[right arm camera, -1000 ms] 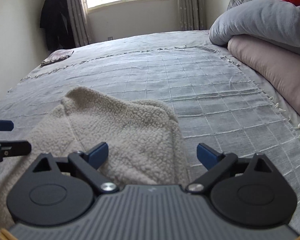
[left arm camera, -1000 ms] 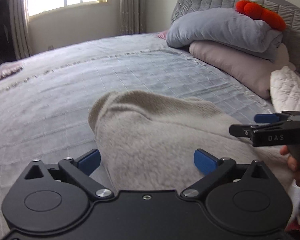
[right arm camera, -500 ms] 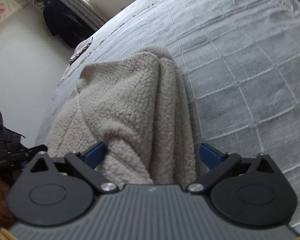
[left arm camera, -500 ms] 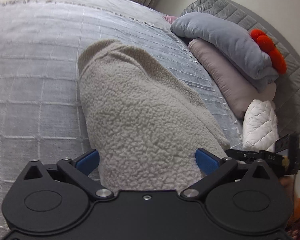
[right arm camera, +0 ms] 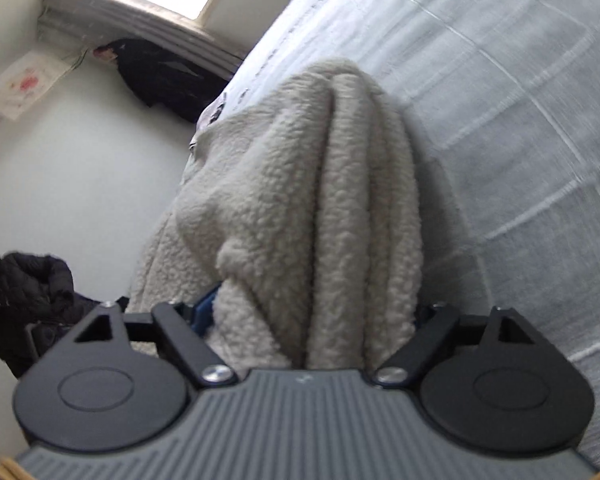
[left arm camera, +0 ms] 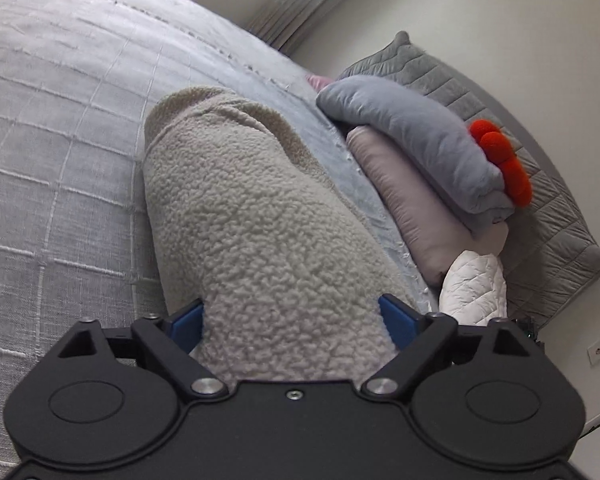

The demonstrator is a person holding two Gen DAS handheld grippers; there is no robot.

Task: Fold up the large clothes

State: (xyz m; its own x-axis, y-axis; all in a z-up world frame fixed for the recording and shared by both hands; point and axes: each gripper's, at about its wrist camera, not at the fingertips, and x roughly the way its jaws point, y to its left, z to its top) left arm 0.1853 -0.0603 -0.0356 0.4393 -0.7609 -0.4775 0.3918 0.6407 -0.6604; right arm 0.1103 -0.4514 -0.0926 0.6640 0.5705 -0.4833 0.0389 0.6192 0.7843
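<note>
A cream fleece garment [left arm camera: 252, 216] lies lengthwise on the grey bedspread [left arm camera: 52, 128] and hangs up into both grippers. My left gripper [left arm camera: 290, 322] has thick fleece between its blue pads, with the jaws wide around the bunch. In the right wrist view the same fleece [right arm camera: 320, 200] hangs in folds from my right gripper [right arm camera: 316, 312], whose blue pads are mostly hidden by the cloth. The far end of the garment rests on the bed.
Stacked pillows, a grey one [left arm camera: 412, 136] over a pink one [left arm camera: 412, 208], lie at the bed head with a red plush toy [left arm camera: 504, 164] and a white quilted cushion [left arm camera: 474, 292]. A dark coat [right arm camera: 160, 76] hangs by the window; a person in black [right arm camera: 24, 300] stands at left.
Both grippers have risen and tilted, lifting the near end of the fleece off the bed. The fleece now hangs in a taller bunch between each pair of pads.
</note>
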